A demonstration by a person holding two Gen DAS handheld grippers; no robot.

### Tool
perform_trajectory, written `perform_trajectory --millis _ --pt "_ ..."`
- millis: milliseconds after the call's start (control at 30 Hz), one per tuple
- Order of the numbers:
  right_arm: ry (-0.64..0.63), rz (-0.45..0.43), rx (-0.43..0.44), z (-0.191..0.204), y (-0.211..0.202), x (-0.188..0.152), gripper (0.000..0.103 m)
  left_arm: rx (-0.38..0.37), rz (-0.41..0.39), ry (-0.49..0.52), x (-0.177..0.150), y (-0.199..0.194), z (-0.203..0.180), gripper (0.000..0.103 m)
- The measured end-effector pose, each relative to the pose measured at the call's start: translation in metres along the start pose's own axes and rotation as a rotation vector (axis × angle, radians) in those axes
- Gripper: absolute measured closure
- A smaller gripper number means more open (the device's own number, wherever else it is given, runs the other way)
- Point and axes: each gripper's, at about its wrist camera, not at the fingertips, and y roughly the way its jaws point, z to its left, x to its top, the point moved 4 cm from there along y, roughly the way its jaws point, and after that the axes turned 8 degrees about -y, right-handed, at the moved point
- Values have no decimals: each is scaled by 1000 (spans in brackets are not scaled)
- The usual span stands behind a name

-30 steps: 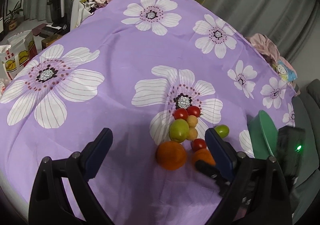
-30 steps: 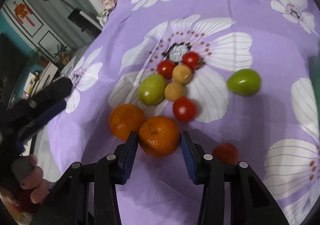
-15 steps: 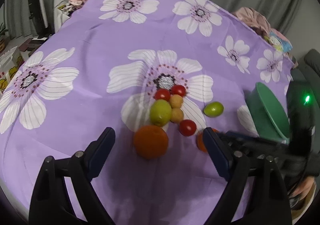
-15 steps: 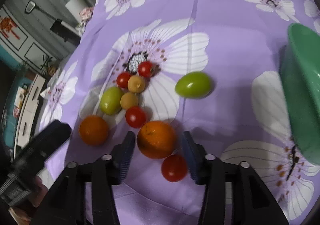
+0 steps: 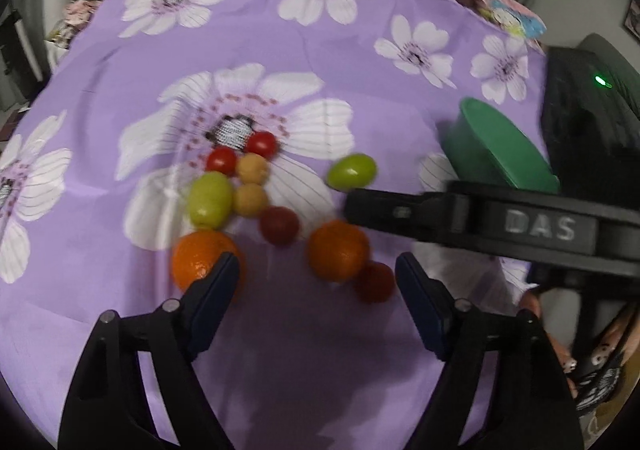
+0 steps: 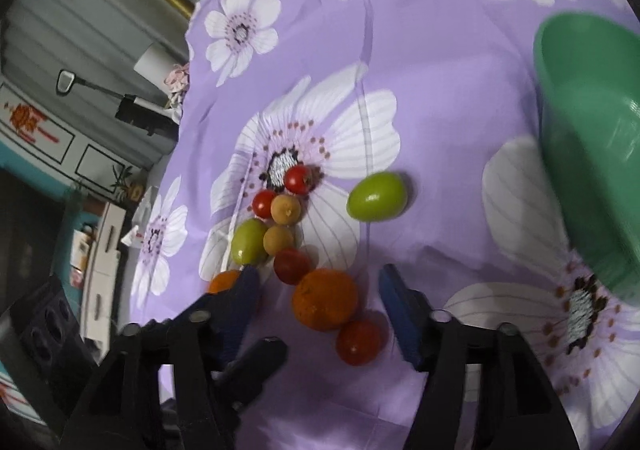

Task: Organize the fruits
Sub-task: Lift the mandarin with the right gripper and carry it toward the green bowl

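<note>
The round green plastic bowl (image 6: 592,138) at the far right was cut off by the frame edge. The left gripper (image 5: 318,270) hid part of one round orange (image 5: 200,260); its jaws were closing, pressing nothing. A second orange (image 6: 325,299) lay between the right gripper (image 6: 316,282)'s closing jaws, untouched. The lone oval green fruit (image 6: 377,196) lay lengthwise left to right, farther off.
</note>
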Motion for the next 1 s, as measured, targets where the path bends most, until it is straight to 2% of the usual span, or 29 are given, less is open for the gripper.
perform_trajectory --millis 133,267,733,1000 --pt "18 30 19 -5 6 -2 48 -7 53 3 -3 15 -9 29" --pt "15 42 30 -8 8 -2 57 -1 89 -36 -2 29 -6 35" --pt "8 111 46 -10 23 -5 58 6 106 -81 2 39 0 44" --pt "-15 126 48 -7 27 -7 59 -32 118 -101 4 42 1 59"
